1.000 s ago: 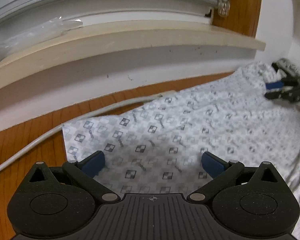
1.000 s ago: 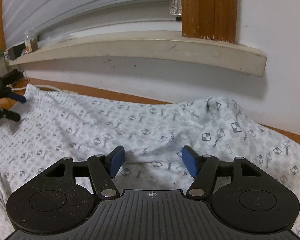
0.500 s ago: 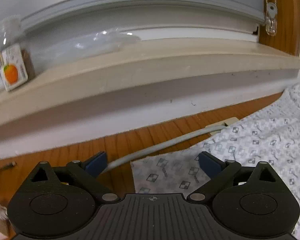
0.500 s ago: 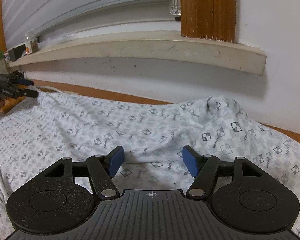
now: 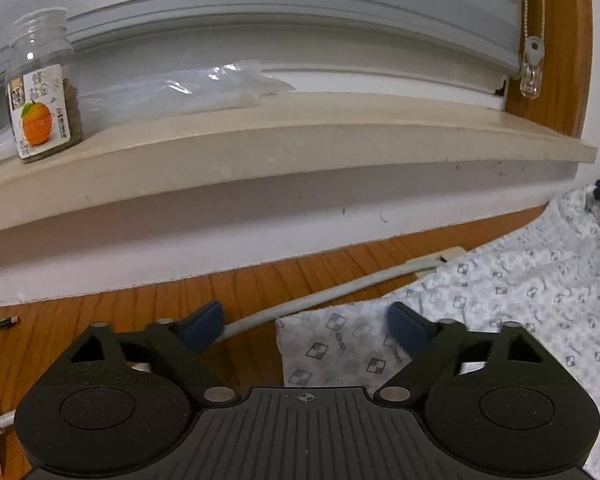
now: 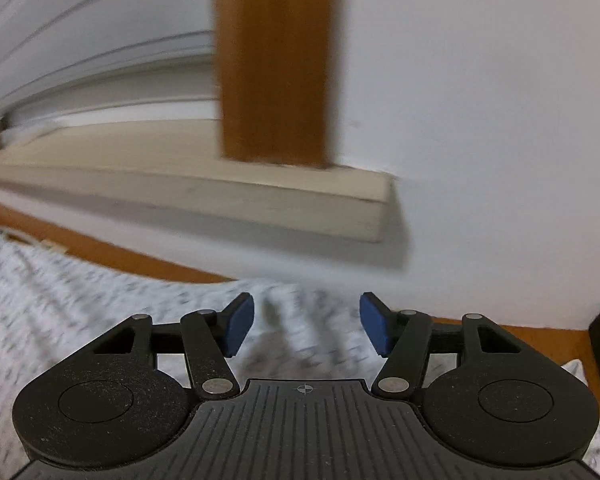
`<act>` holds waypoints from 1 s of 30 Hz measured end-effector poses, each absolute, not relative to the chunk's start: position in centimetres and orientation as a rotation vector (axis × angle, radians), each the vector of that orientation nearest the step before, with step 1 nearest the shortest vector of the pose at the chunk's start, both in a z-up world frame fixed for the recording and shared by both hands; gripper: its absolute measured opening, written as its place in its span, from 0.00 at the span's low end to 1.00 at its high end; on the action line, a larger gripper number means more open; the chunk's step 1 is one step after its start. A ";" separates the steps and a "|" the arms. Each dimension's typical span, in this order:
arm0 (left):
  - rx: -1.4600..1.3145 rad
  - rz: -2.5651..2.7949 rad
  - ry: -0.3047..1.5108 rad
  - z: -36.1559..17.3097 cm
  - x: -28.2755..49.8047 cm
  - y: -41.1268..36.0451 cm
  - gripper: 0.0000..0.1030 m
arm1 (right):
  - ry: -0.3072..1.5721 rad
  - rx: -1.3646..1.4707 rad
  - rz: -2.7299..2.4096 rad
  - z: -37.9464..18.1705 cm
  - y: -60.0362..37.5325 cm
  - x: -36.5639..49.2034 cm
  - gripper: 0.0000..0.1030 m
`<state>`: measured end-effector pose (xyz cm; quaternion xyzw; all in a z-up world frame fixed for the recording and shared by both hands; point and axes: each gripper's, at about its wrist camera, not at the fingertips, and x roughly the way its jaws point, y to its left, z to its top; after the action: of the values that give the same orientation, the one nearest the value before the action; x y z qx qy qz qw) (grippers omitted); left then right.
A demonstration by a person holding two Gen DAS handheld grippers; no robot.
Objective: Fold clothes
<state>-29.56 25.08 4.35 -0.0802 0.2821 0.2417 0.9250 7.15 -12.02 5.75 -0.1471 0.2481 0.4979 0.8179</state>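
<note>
left wrist: white checked garment (image 5: 500,304) lies flat; both grippers gape wide, holding nothing.

Cloth (image 5: 520,300): thin printed woven fabric, matt. Tabletop (image 5: 100,320): varnished wood, grained. Jar (image 5: 40,92): clear glass, glossy paper label. Cable (image 5: 340,288): smooth grey plastic. Gripper (image 5: 304,326): matt black textured plastic.

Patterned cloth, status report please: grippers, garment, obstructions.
Both grippers open: left, right. Patterned cloth spread flat, ungripped. Grey cable beside its corner.

Jar (image 5: 42,92) w/ orange label on sill (image 5: 300,148); grey cable (image 5: 332,292) on wood table (image 5: 140,308).
</note>
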 end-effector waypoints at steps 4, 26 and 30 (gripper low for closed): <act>-0.147 0.497 0.563 4.5 -29.9 25.0 0.69 | 0.622 -0.237 1.090 5.1 -11.3 9.6 0.55; -0.171 0.474 0.534 5.8 -30.6 24.7 0.39 | 0.464 -0.318 1.058 3.8 -10.8 7.2 0.07; -0.170 0.459 0.571 5.9 -30.5 24.3 0.45 | 0.473 -0.321 1.057 3.2 -10.5 6.9 0.08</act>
<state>-30.54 24.30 5.91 -0.0828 0.2788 0.2243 0.9301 6.86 -10.53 3.21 -0.1510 0.2227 0.4972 0.8249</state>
